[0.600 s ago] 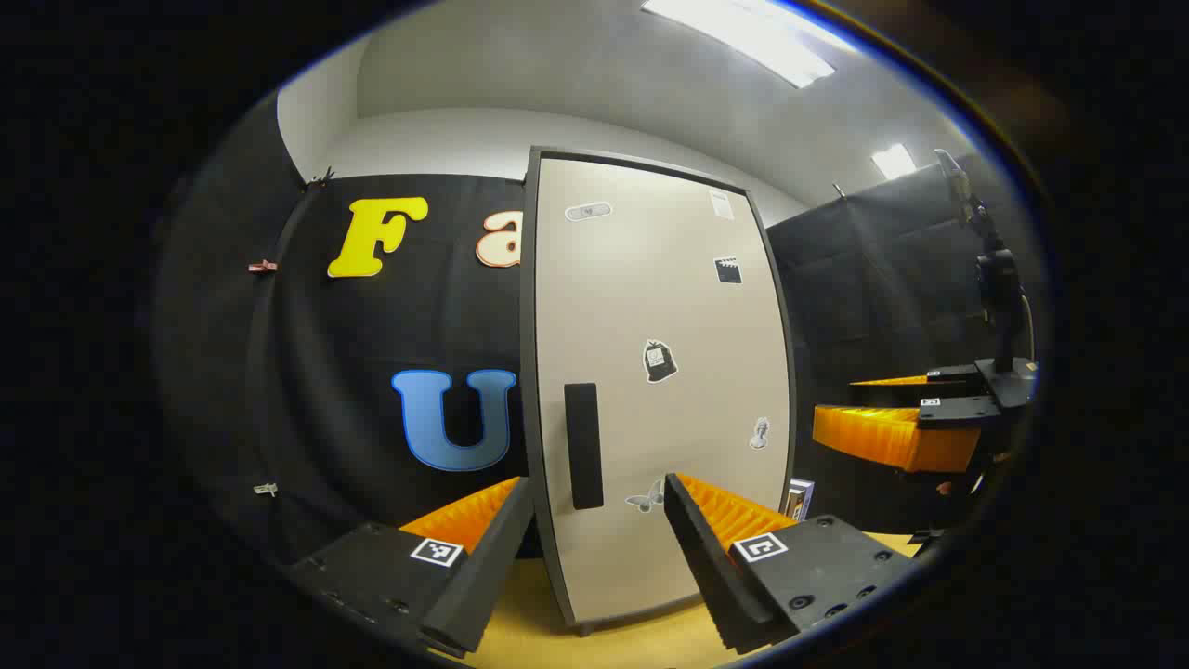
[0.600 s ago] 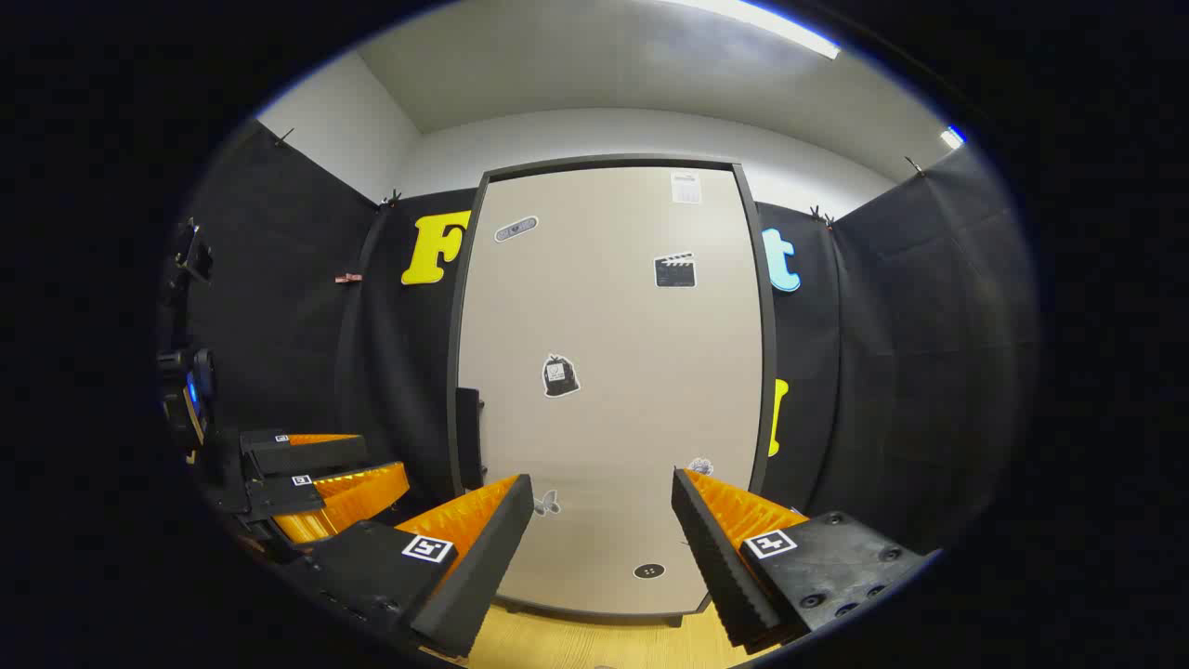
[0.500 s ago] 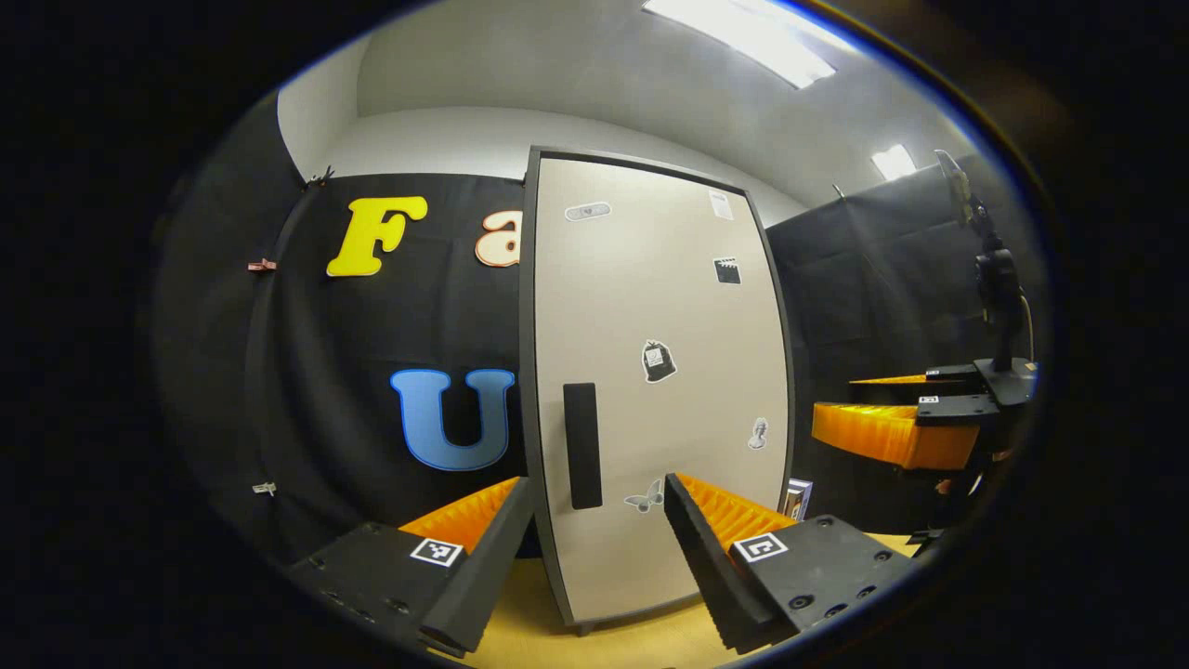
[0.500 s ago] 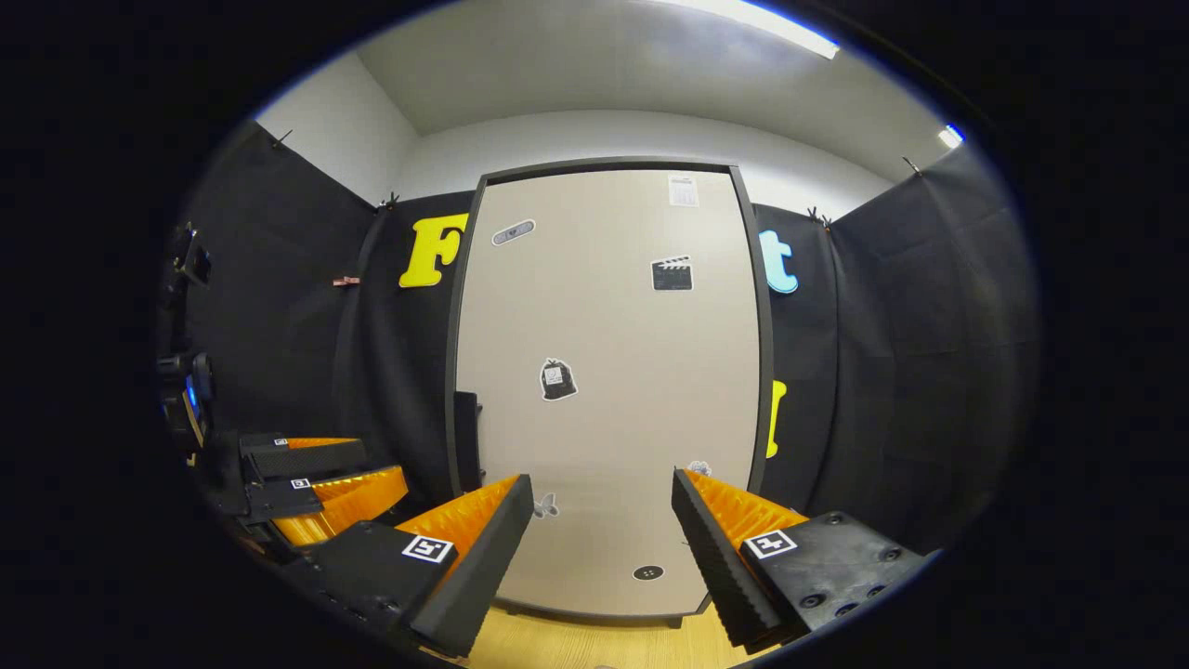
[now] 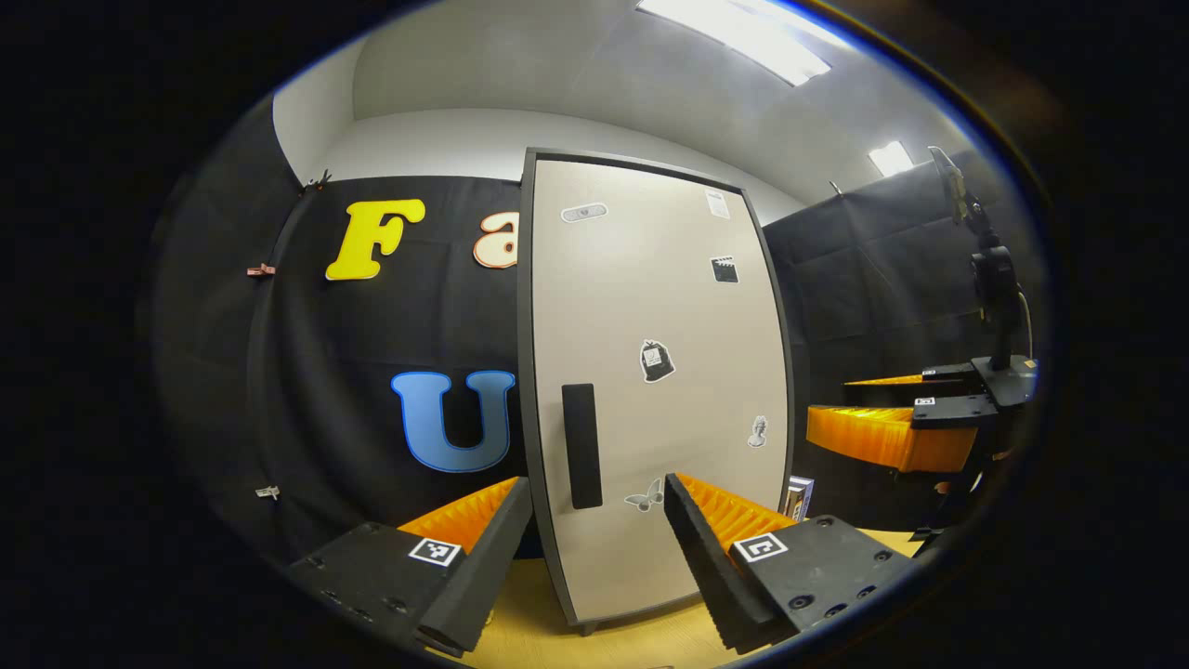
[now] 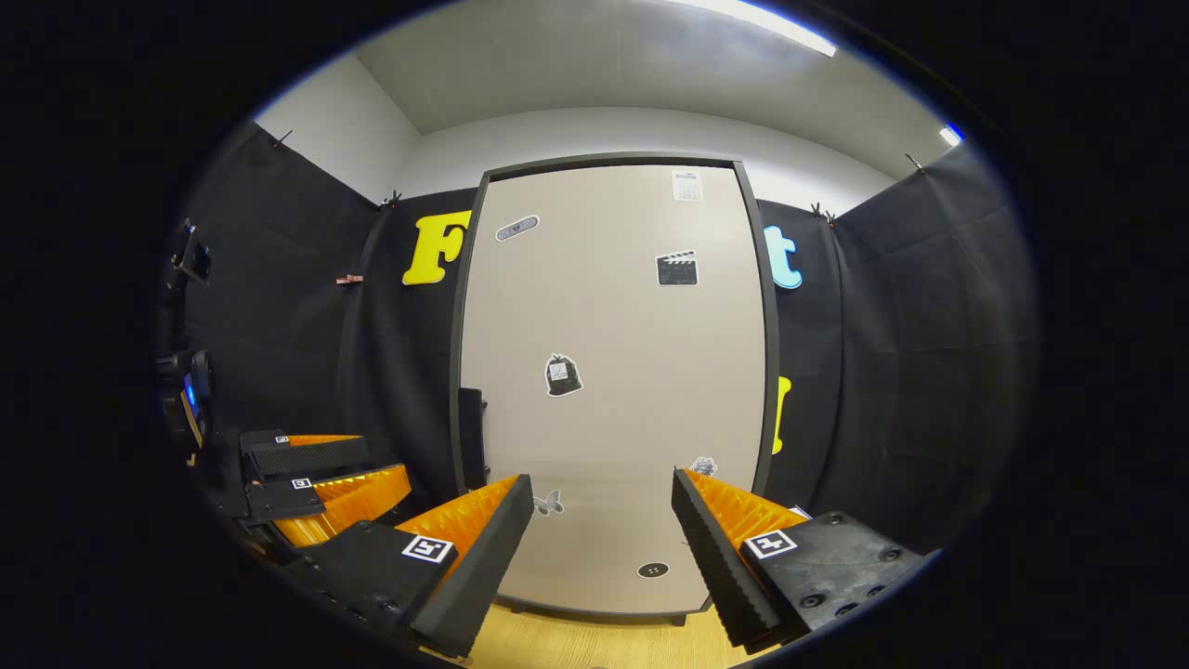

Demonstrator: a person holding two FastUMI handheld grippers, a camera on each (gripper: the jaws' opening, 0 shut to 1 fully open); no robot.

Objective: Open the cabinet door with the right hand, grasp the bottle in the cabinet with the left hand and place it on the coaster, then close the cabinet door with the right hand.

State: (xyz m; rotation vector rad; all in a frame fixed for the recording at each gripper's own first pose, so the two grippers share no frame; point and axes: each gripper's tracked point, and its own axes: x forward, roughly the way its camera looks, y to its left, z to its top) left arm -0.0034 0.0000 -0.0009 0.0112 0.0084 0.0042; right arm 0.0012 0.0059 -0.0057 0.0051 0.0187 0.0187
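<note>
A tall beige cabinet door [image 5: 669, 307] with a dark frame stands shut on the wooden table, and in the right gripper view the door [image 6: 613, 409] faces me square on. Its black vertical handle [image 5: 581, 458] sits near the left edge; from the right gripper view the handle [image 6: 471, 437] shows edge-on. My left gripper [image 5: 594, 520] is open in front of the handle side. My right gripper [image 6: 602, 516] is open, facing the lower door. The bottle is hidden behind the door. The right gripper [image 5: 896, 418] also appears off to the right in the left gripper view.
Several small stickers dot the door. The wooden tabletop [image 6: 576, 646] runs under the cabinet. A small box [image 5: 799, 497] leans by the cabinet's right side. The left gripper [image 6: 316, 474] shows at the left of the right gripper view. A stand with a device [image 5: 994, 279] rises at far right.
Almost nothing has moved; both views have shifted only slightly against the door, and both grippers stay open.
</note>
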